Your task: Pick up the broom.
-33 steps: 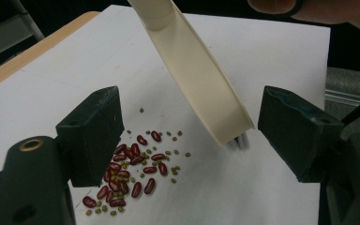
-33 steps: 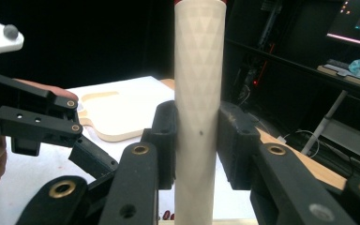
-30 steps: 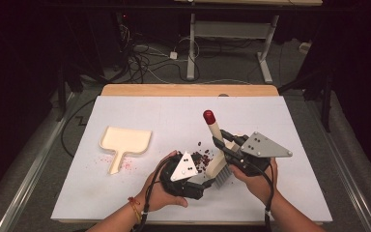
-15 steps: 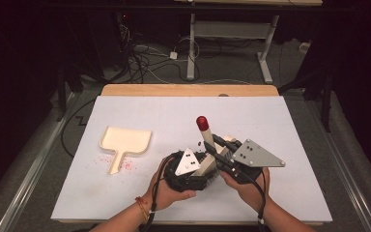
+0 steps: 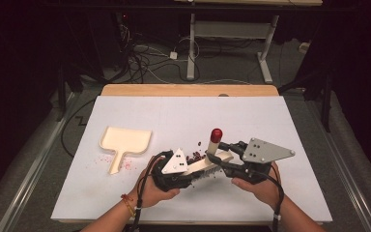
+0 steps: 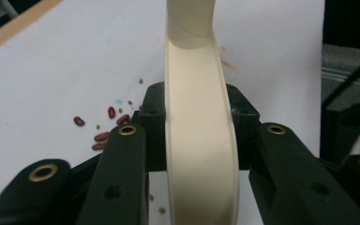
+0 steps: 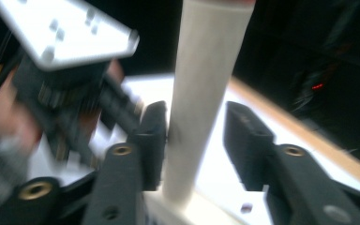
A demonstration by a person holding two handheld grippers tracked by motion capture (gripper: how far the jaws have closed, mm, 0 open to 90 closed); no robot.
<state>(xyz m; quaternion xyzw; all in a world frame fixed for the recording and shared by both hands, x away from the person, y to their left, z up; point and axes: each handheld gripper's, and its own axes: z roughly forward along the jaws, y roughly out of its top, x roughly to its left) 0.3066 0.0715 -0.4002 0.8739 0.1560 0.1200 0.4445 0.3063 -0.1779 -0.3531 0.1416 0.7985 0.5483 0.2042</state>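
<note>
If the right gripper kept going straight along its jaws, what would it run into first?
The brush handle, most likely: it stands between the right gripper jaws, against one pad with a gap at the other. Beyond it in that line sits the left gripper, though depth is hard to judge.

One brush (image 5: 211, 163), one dustpan (image 5: 123, 143), two grippers, scattered red beans (image 6: 104, 131)

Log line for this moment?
left gripper: shut on brush | right gripper: open around brush handle | beans scattered | dustpan idle
</note>
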